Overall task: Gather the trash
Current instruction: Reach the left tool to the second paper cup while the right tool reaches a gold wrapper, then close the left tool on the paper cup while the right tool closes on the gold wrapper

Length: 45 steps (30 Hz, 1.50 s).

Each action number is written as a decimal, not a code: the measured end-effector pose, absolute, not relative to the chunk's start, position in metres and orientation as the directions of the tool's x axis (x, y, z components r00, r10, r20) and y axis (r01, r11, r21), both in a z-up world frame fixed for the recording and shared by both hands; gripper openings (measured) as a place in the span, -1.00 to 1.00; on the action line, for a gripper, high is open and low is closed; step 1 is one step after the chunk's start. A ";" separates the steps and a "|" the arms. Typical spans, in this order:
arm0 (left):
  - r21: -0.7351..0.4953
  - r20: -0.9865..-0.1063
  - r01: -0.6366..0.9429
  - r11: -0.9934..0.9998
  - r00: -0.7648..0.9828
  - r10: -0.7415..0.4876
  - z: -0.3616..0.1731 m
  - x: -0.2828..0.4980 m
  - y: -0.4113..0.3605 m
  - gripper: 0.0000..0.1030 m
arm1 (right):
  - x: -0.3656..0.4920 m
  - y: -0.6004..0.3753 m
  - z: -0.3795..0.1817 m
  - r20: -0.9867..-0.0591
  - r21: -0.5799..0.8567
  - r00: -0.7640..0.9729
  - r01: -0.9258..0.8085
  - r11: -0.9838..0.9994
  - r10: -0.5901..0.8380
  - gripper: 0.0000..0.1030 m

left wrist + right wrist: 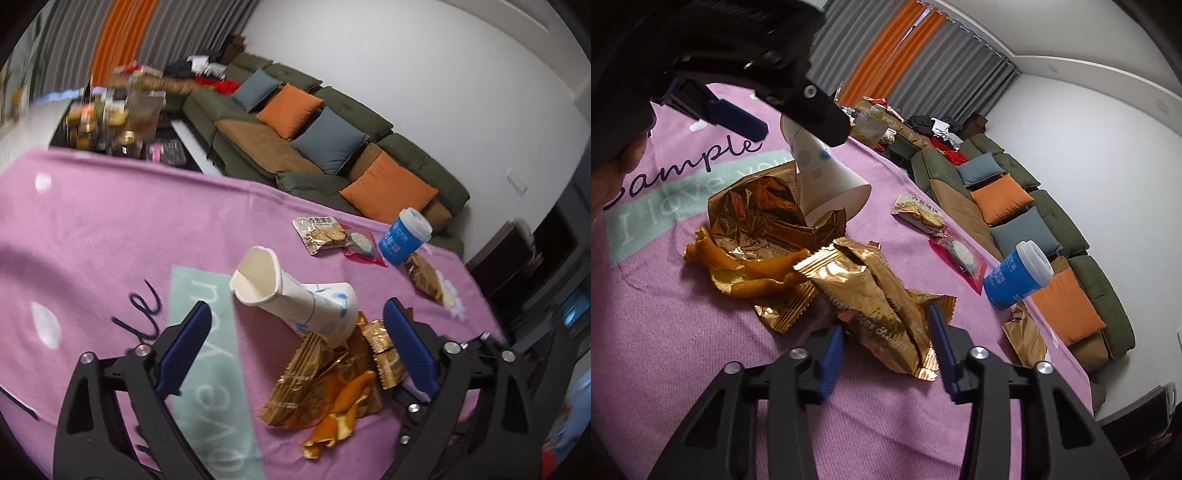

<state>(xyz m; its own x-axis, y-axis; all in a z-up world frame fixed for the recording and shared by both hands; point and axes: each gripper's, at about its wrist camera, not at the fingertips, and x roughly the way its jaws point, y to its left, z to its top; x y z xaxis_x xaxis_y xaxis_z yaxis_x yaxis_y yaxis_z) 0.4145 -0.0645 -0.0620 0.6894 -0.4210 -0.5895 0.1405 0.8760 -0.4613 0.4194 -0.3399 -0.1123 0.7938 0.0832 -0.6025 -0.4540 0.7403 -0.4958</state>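
— How did the left gripper (297,343) stand?

— Its jaws were spread wide, one blue finger on each side of the crushed paper cup (295,291), which lay on its side on the pink cloth (110,229). Neither pad touched it, so it held nothing.

— And the right gripper (886,347)?

— Roughly half open, straddling the near end of a gold wrapper (875,306). The pads sat right at the foil; whether they pressed it I could not tell.

— What did each view add?

— The left view showed a cluttered dark table (110,122) beyond the cloth's far edge. The right view showed the left gripper from outside, over the cup, and the orange peel (750,269) lying just left of the wrapper. Both showed the blue cup (1015,277) standing at the far right, well apart from the pile.
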 end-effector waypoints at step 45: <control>-0.518 -0.370 0.182 0.836 0.833 -0.411 0.008 0.359 -0.027 -0.61 | 0.393 -0.341 -0.052 -0.470 -0.427 0.871 -0.366 0.827 0.143 -1.00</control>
<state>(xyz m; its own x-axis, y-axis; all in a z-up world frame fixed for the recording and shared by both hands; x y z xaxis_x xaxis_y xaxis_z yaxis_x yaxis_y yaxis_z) 0.3594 -0.0272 0.0081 0.8333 -0.4110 -0.3697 0.1825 0.8358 -0.5179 0.3932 -0.3415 -0.0521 0.8708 0.1428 -0.4704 -0.3661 0.8270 -0.4267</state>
